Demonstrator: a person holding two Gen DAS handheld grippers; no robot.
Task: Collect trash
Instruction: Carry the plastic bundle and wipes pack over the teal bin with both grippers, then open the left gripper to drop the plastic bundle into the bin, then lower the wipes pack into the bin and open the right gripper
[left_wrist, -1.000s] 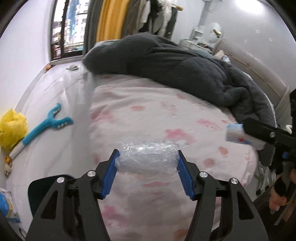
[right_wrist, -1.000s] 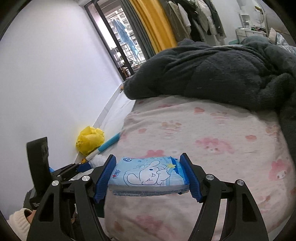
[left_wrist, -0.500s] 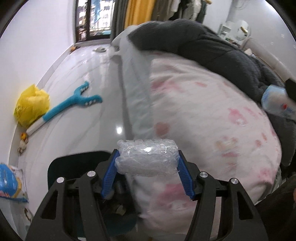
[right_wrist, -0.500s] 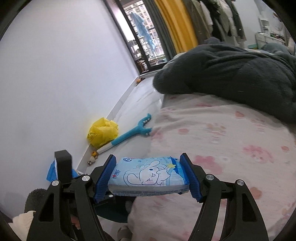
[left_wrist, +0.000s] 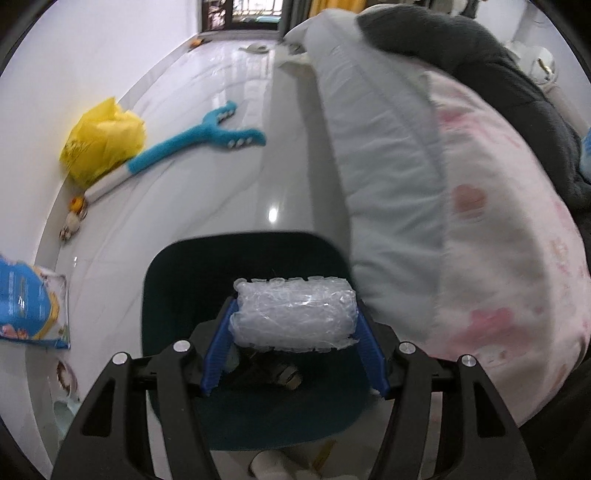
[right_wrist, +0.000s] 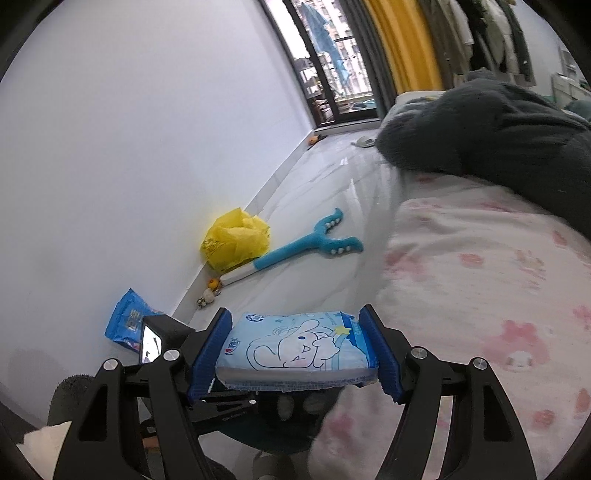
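My left gripper (left_wrist: 294, 322) is shut on a crumpled wad of clear bubble wrap (left_wrist: 293, 312), pinched between its blue pads. It hangs directly over a dark teal trash bin (left_wrist: 173, 280) on the floor by the bed, with some rubbish visible inside. In the right wrist view my right gripper (right_wrist: 295, 350) is shut on a light blue tissue pack (right_wrist: 295, 350) printed with a cartoon dog. It hovers above the bed's edge, and the left gripper's black body (right_wrist: 166, 332) shows just below and to its left.
A bed (left_wrist: 498, 206) with pink-print sheet and dark grey blanket (right_wrist: 498, 129) fills the right. On the glossy floor lie a yellow plastic bag (left_wrist: 101, 142), a blue Y-shaped toy (left_wrist: 207, 138), small toys by the wall and a blue snack packet (left_wrist: 26, 302).
Both grippers swung left off the bed toward the floor. The left one tilted downward and now hangs over the bin; each still grips its item.
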